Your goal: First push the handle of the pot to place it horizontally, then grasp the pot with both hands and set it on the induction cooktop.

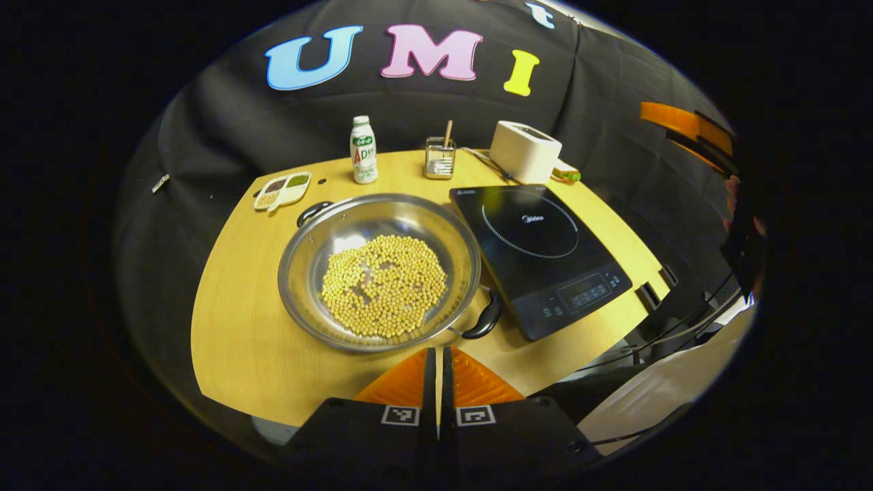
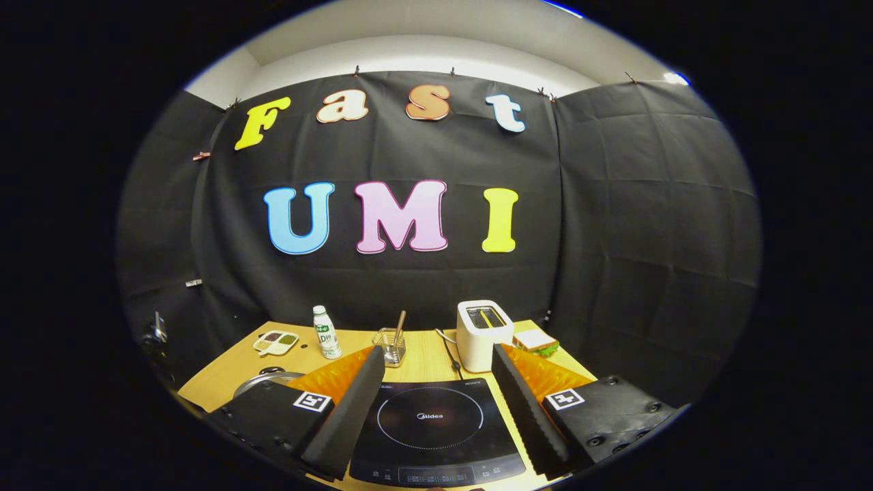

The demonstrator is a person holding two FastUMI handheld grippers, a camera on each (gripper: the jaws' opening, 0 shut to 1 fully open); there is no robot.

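Now, on the worktop [image 1: 239, 341]: shiny pot [image 1: 378, 273] full of yellow beans [image 1: 384, 285], just beside the black induction cooktop [image 1: 539, 256], not on it. One black pot handle [image 1: 484, 320] at the near side, close to the cooktop's near corner. Other black handle [image 1: 312, 211] at the far side of the pot. Handles set on a slant, not level across.

Left gripper [image 1: 438, 361] low in front of the pot, near its rim, not touching. Orange fingers pressed close together, only a thin gap, nothing held.

Right gripper [image 2: 436, 382] above the near edge of the cooktop [image 2: 430, 423]. Fingers spread wide apart, nothing between them but the cooktop below. Bit of the pot [image 2: 262, 379] peeking out behind its left finger.

Behind the pot: small tray of seeds [image 1: 282, 190], white bottle [image 1: 363, 150], glass cup with sticks [image 1: 440, 157]. Behind the cooktop: white toaster [image 1: 524, 151], sandwich [image 1: 566, 174] just beside it.
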